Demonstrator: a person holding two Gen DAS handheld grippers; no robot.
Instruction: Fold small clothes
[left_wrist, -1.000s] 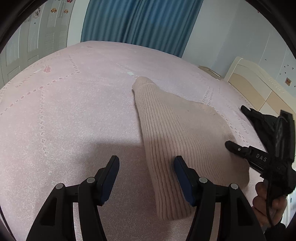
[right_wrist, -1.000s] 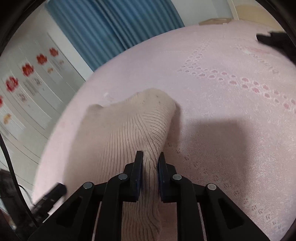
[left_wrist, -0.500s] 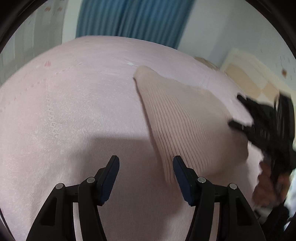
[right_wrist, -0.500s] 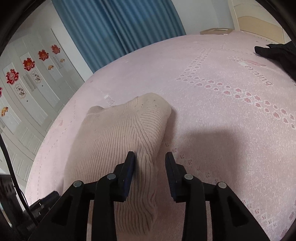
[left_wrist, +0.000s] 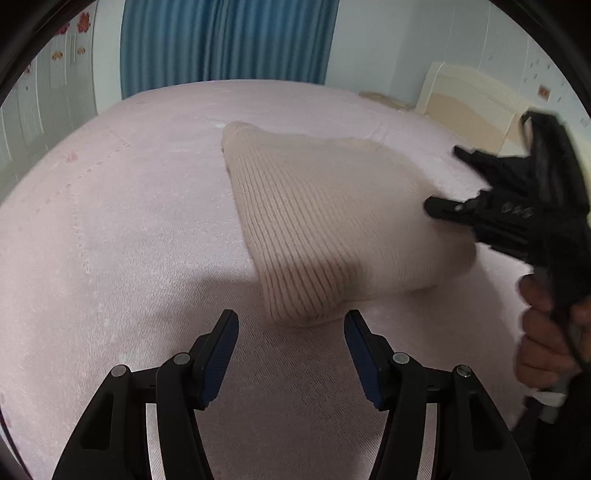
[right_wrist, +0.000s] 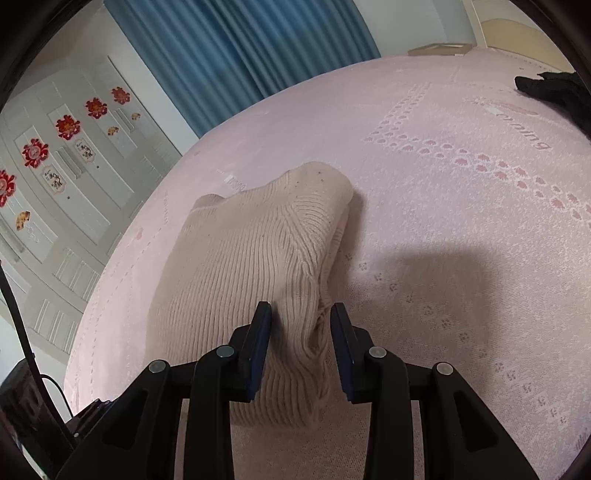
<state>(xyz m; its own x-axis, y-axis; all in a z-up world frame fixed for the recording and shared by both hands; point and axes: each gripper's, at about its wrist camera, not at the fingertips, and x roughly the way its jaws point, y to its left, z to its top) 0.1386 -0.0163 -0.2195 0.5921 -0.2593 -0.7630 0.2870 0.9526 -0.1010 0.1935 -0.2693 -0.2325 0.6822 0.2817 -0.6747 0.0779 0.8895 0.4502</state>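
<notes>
left gripper (left_wrist: 291, 349): released, jaws parted and holding nothing, hovering over bare pink bedspread (left_wrist: 110, 229) just short of the near hem of the beige ribbed sweater (left_wrist: 332, 229). the sweater lies folded over on the bedspread, centre of the bed, with 1 rounded corner pointing toward the blue curtain (left_wrist: 229, 40).

right gripper (right_wrist: 300, 347): released; its jaws have just been opening, and a raised ridge of knit stands between them with the pads clear of it.

judged step: letting go after a fold. withdraw the right gripper straight back so the pads do not drag the ridge. then press the ridge flat and square the edges before the next fold.
</notes>
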